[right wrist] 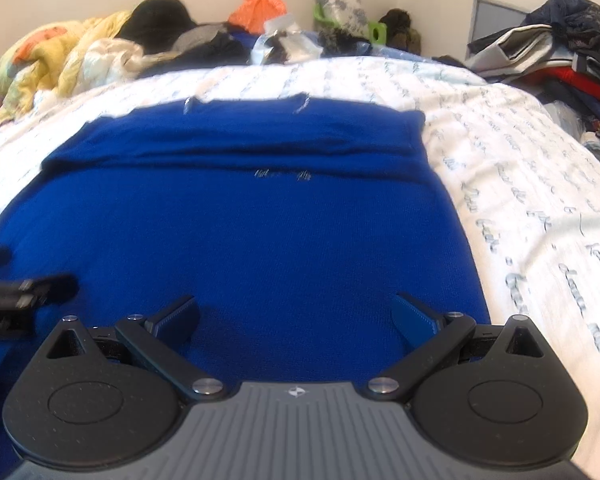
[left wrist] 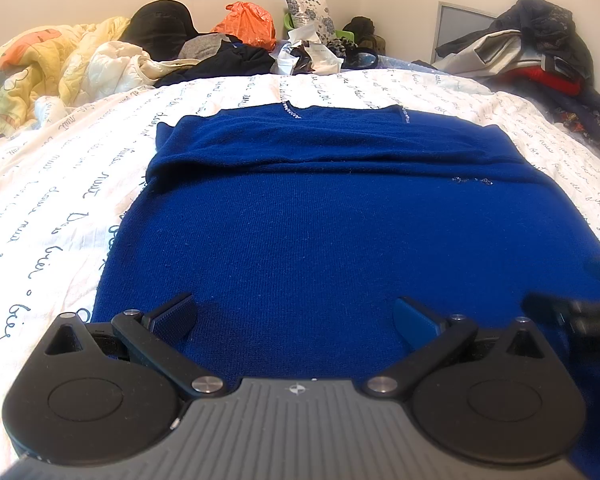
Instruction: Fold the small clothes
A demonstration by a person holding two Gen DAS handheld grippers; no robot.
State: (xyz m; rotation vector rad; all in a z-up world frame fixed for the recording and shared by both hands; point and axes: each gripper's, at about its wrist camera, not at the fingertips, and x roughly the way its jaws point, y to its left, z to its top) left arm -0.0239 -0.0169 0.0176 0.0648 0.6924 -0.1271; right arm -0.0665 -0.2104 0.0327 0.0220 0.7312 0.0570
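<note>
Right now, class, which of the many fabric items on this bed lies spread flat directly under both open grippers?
The blue sweater, laid flat on the white script-printed sheet; the yellow quilt and dark clothes sit heaped.

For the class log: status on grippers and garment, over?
Left gripper and right gripper: jaws open, empty. Blue knit sweater flat on bed sheet, sleeves folded across. Nothing blocking.

Both cameras sit low and close above the near end of a blue sweater (left wrist: 320,240) on the bed (left wrist: 60,184), facing the far wall. The left view looks from the sweater's left part, the right view (right wrist: 260,240) from its right; both share the sweater's middle and the clutter beyond.
</note>
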